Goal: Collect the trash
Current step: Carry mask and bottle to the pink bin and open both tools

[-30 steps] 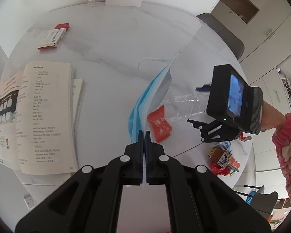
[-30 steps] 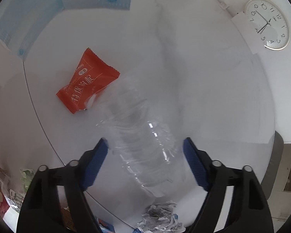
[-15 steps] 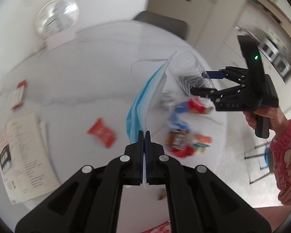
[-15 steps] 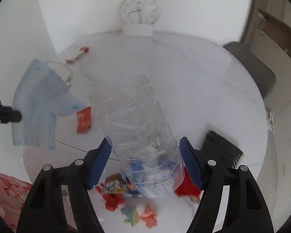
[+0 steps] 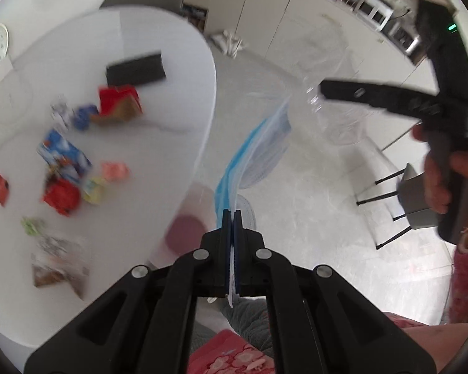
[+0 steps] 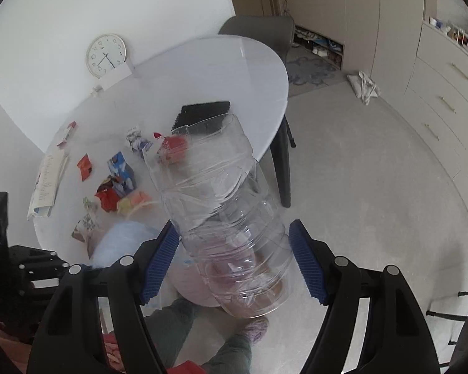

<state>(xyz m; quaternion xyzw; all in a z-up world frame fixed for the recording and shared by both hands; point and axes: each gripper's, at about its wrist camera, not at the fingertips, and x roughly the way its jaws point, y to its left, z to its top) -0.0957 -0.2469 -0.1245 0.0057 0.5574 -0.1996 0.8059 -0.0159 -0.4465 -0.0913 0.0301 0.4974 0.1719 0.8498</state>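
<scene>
A blue face mask (image 5: 255, 152) is pinched in the closed left gripper (image 5: 232, 218) and a clear plastic bottle (image 6: 224, 218) is held between the right gripper's (image 6: 234, 258) jaws, both off the surface (image 6: 202, 71), where several wrappers (image 6: 115, 180) are left uncollected.

Blue mask (image 5: 255, 152) dangles beside tilted clear bottle (image 6: 224, 218).

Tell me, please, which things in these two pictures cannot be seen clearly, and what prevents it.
- Left wrist view: the colourful wrappers on the round white table are motion-blurred; no print is readable.
- Left wrist view: the thin blue face mask runs into the shut jaws of the left gripper, which hide its lower edge.
- Right wrist view: the clear ribbed plastic bottle, between the jaws of the right gripper, distorts what lies behind it.
- Neither view clearly shows a trash bin.
</scene>
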